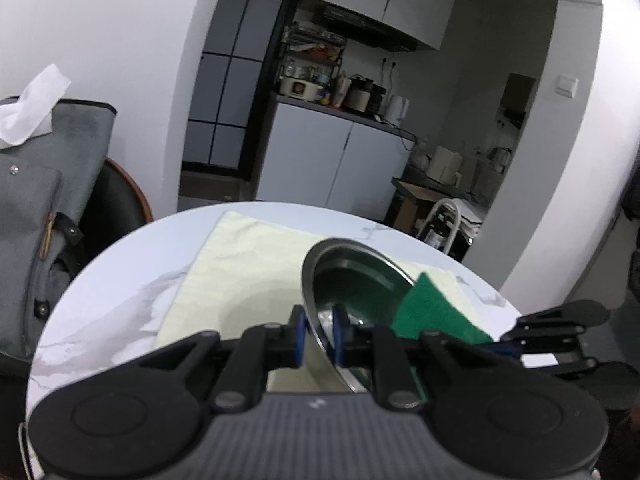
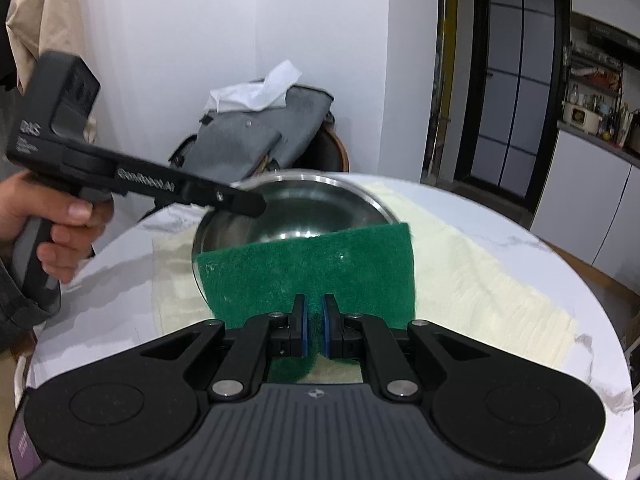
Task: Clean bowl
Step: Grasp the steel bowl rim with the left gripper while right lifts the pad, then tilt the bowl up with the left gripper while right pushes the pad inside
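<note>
- Blue-padded jaws of the left gripper [image 1: 320, 334] are seen clamped on the rim of the steel bowl [image 1: 352, 280], tilted above the cream cloth [image 1: 248, 264].
- A green scouring pad [image 2: 308, 268] is pinched by the right gripper [image 2: 316, 330] at the bowl's mouth.
- Scrubbing appears about to begin; the pad must be pressed inside.
- A grey bag [image 2: 256, 140] is set behind the marble table [image 2: 520, 248], obstructing nothing.
</note>
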The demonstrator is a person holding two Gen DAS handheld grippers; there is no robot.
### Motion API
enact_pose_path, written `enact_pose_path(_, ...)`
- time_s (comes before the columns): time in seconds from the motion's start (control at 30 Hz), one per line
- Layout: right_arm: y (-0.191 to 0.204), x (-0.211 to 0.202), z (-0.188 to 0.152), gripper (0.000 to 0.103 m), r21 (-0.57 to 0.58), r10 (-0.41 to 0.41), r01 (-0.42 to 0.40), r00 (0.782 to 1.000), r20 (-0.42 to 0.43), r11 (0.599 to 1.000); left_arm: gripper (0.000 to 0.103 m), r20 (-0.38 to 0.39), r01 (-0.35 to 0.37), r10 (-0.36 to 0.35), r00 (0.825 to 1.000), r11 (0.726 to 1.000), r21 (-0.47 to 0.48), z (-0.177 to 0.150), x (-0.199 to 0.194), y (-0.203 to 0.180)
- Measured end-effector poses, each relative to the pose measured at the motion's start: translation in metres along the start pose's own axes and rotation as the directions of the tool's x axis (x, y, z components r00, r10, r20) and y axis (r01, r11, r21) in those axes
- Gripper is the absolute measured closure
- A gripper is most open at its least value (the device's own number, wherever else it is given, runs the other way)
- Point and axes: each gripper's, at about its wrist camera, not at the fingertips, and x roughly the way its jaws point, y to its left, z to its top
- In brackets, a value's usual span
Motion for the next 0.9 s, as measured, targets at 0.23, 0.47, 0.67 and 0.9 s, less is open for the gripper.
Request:
enact_pose_path(0.23, 0.0, 0.005, -0.002, 0.095, 0.004, -0.001, 0.001, 1.0, -0.018, 1.0, 0.077, -0.003, 0.032, -0.032, 0.999, 0.999, -0.011, -0.002, 0.002, -0.001)
enact_pose_path(0.47, 0.004, 0.015, -0.004, 0.095, -0.004, 0.012, -0.012, 0.999, -0.05, 1.0, 0.09, -0.031, 0.009, -0.007, 0.999, 0.999, 0.038, -0.004, 0.006, -0.007)
enact_pose_path(0.67, 0.007, 0.016, -0.006, 0.095, -0.021, 0.0, -0.002, 0.998, -0.063, 1.0, 0.094, -0.029, 0.009, -0.007, 1.0, 0.998, 0.07, -0.006, 0.005, -0.013)
enact_pose_path(0.9, 0.015, 0.021, -0.003, 0.091, -0.036, -0.023, 0.021, 0.997, -0.069, 0.999, 0.096, -0.014, -0.004, 0.005, 1.0, 0.995, 0.102, -0.005, 0.003, -0.02)
